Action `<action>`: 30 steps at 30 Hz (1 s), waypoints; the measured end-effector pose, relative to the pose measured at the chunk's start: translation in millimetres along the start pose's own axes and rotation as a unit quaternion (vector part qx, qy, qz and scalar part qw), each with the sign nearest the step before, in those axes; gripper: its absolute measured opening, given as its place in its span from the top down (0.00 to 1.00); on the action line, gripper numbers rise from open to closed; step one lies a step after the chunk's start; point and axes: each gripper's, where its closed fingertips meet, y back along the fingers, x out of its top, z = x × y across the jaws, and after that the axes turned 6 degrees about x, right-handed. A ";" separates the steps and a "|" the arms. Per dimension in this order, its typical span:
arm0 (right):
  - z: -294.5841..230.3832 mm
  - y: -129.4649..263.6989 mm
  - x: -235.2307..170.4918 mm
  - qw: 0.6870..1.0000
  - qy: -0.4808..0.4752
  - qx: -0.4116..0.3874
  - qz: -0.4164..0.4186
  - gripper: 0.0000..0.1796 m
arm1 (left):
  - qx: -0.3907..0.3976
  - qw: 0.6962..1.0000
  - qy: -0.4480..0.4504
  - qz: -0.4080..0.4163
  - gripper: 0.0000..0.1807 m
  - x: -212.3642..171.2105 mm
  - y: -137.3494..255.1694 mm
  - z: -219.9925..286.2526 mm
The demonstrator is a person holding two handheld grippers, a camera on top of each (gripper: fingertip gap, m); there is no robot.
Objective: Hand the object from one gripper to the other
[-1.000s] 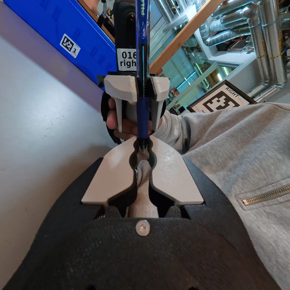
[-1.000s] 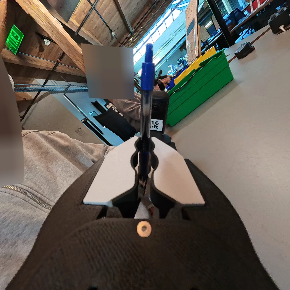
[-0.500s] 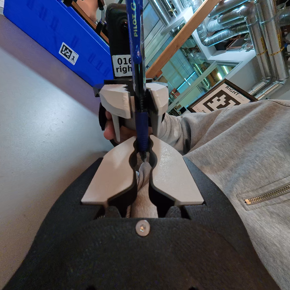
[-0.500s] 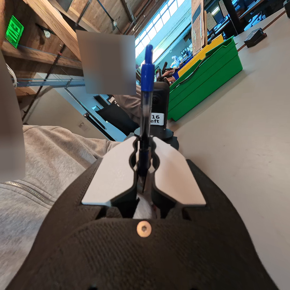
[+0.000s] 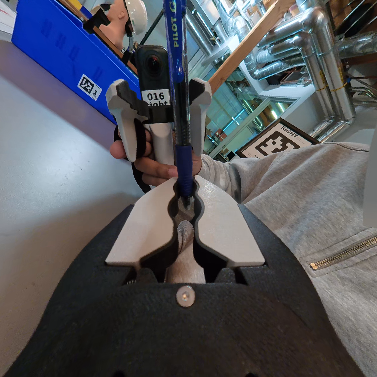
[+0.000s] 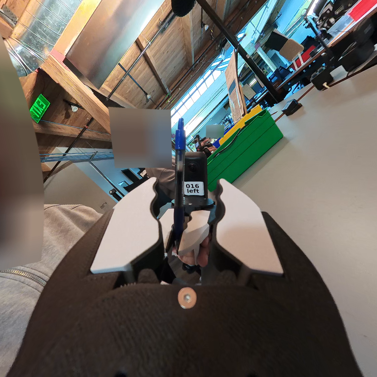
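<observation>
A blue pen (image 5: 182, 122) stands upright in the air over the grey table (image 5: 40, 173). My left gripper (image 5: 184, 184) is shut on its blue grip just above the tip. My right gripper (image 5: 159, 122) faces it with its two fingers spread wide on either side of the pen barrel, not touching it. In the right wrist view my right gripper (image 6: 187, 182) is open, and the pen (image 6: 179, 159) rises between its fingers. There the left gripper (image 6: 184, 230) clamps the pen's lower end. A hand holds each gripper.
A blue bin (image 5: 51, 47) stands on the table behind the right gripper. Green and yellow bins (image 6: 244, 146) stand on the table (image 6: 306, 173) farther off. The person's grey sleeve (image 5: 295, 193) fills the right side. Small black devices (image 6: 290, 106) lie at the far edge. About 7 cm separates my left fingertips from my right.
My right gripper has opened and let go of the pen, its fingers spreading wide. My left gripper has stayed shut on the pen's grip and now holds it alone.
</observation>
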 end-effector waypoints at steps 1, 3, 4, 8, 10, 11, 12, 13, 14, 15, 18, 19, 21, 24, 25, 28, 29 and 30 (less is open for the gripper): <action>-0.3 0.1 0.4 1.000 0.003 0.000 0.000 0.70 | 0.000 1.000 0.000 -0.001 0.95 -0.6 -0.3 -0.2; -0.8 0.6 1.8 1.000 0.010 -0.002 0.001 0.70 | -0.001 1.000 0.000 -0.008 0.95 -2.8 -1.3 0.1; -1.2 1.3 3.1 1.000 0.014 -0.003 0.003 0.70 | -0.002 1.000 0.000 -0.011 0.95 -4.2 -2.2 0.4; -1.9 6.5 13.1 0.999 0.031 -0.009 0.018 0.71 | -0.004 0.999 0.007 -0.043 0.95 -15.5 -6.8 0.6; -1.8 9.6 17.9 0.999 0.036 -0.012 0.024 0.72 | -0.005 0.998 0.008 -0.058 0.95 -21.1 -9.3 1.4; -1.7 10.9 19.5 0.999 0.037 -0.013 0.025 0.72 | -0.008 0.998 0.008 -0.064 0.95 -23.5 -10.4 2.6; -1.4 11.7 20.2 0.999 0.038 -0.014 0.025 0.73 | -0.009 0.997 0.008 -0.070 0.95 -25.7 -11.3 3.4; -1.5 11.9 19.9 0.999 0.037 -0.013 0.023 0.74 | -0.010 0.997 0.008 -0.076 0.95 -28.0 -12.1 3.9; -2.1 11.4 18.7 0.999 0.036 -0.010 0.019 0.76 | -0.010 0.997 0.008 -0.082 0.95 -30.0 -12.8 4.1; -3.0 10.4 16.7 0.999 0.034 -0.007 0.013 0.77 | -0.009 0.996 0.007 -0.086 0.95 -31.6 -13.3 3.9; -6.2 6.4 9.0 0.999 0.037 0.001 -0.010 0.81 | -0.008 0.996 0.013 -0.092 0.95 -34.0 -14.0 2.7; -7.2 5.2 7.0 0.999 0.040 0.002 -0.016 0.83 | -0.007 0.995 0.015 -0.094 0.95 -34.6 -14.0 2.4; -8.7 4.2 4.3 0.999 0.047 0.003 -0.026 0.87 | -0.007 0.995 0.020 -0.098 0.95 -35.8 -14.1 1.7; -8.6 4.4 2.9 0.998 0.051 0.001 -0.033 0.93 | -0.008 0.994 0.025 -0.106 0.95 -38.6 -14.8 1.6; -8.0 4.5 2.4 0.998 0.049 0.000 -0.035 0.93 | -0.007 0.994 0.026 -0.107 0.95 -38.8 -15.1 1.6; -8.0 4.1 2.0 0.998 0.044 0.000 -0.036 0.93 | -0.006 0.994 0.029 -0.107 0.95 -39.0 -15.2 0.9; -8.3 3.9 2.2 0.998 0.046 0.000 -0.036 0.93 | -0.007 0.994 0.031 -0.106 0.94 -38.7 -15.1 0.9; -8.3 3.6 2.3 0.998 0.047 -0.001 -0.036 0.93 | -0.011 0.994 0.034 -0.105 0.90 -38.2 -15.0 1.4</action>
